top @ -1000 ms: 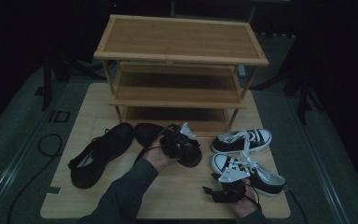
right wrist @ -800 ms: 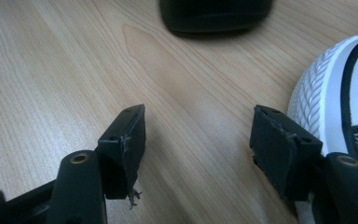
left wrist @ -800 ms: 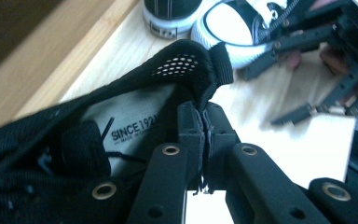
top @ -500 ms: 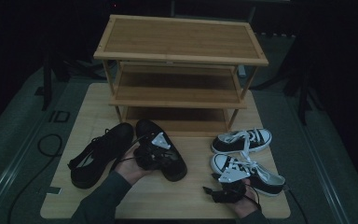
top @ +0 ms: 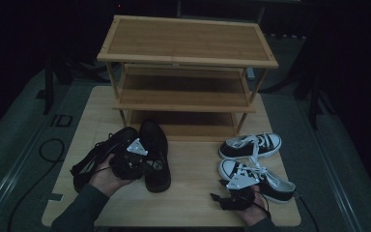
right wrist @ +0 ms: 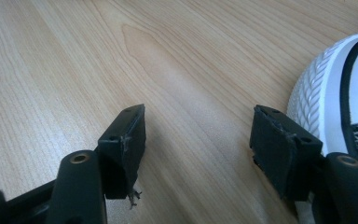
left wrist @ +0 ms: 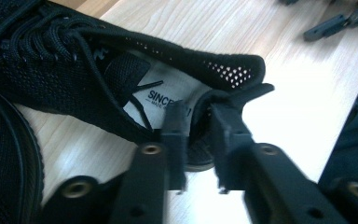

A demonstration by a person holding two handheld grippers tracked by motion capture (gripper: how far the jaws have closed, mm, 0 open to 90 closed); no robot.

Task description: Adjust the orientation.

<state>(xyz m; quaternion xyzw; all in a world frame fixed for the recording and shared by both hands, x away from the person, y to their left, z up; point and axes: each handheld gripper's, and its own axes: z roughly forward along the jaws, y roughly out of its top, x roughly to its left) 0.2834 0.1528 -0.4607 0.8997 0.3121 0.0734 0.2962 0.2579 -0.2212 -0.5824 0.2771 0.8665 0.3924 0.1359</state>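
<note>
Left hand-held gripper: low in the left gripper view, its jaws straddle the heel rim of the black mesh shoe. They have just been opening; the heel collar sits between them, with a small gap showing at the pads, so the hold looks loosened rather than clamped. In the high view this gripper sits lower left of centre, carried by the left hand.

Black mesh shoe: in the high view it rests on the desk, left of centre, toe pointing up the frame toward the rack. Its insole carries printed lettering, partly hidden by the jaw.

Second black shoe: just beside the first, to its left and tilted, the two touching or nearly so.

Right hand-held gripper: jaws well apart with bare wood between them. In the high view it lies low, right of centre.

White-toed sneaker: its rubber toe is close against the right-hand jaw at the right edge of the right gripper view; whether they touch I cannot tell. In the high view it lies lower right.

Other sneaker: just above its mate, near the rack's foot.

Wooden shoe rack: three tiers, at the upper centre of the high view, standing on the far half of the desk.
</note>
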